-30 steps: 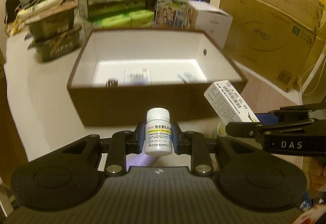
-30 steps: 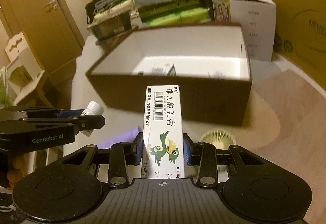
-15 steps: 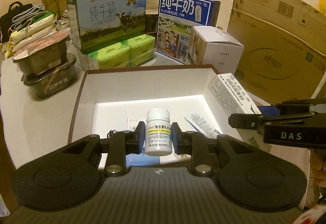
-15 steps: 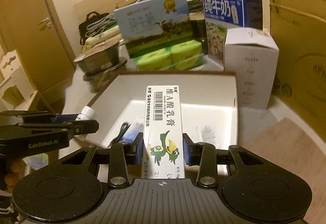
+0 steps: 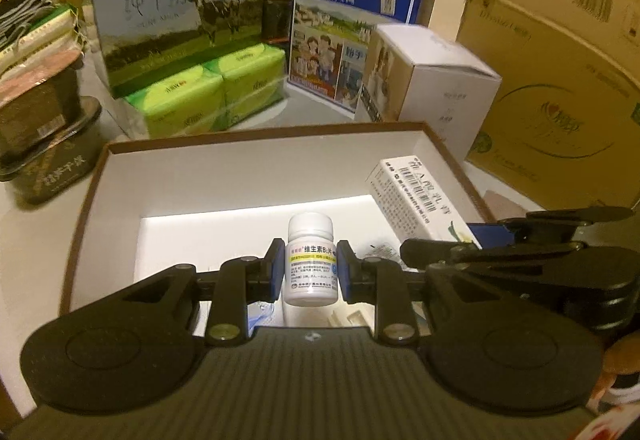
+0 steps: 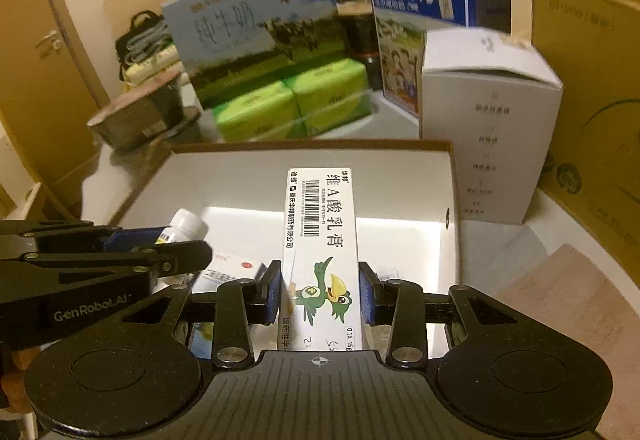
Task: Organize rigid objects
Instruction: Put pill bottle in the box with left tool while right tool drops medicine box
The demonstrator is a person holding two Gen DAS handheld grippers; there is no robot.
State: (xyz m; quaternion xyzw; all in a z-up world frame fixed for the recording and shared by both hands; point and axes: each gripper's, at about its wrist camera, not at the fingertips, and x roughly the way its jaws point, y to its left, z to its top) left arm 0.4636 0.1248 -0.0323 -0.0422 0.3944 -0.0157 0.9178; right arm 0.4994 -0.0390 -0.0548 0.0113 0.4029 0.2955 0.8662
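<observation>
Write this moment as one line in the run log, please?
left gripper: shut on pill bottle | right gripper: shut on ointment carton | both over open brown box

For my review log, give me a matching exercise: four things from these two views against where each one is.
1. pill bottle
2. ointment carton
3. brown box
4. green packs

a. beyond the brown box, before the milk carton
b. in the right gripper
c. below both grippers
d. in the left gripper

Pairs: 1-d, 2-b, 3-c, 4-a
</observation>
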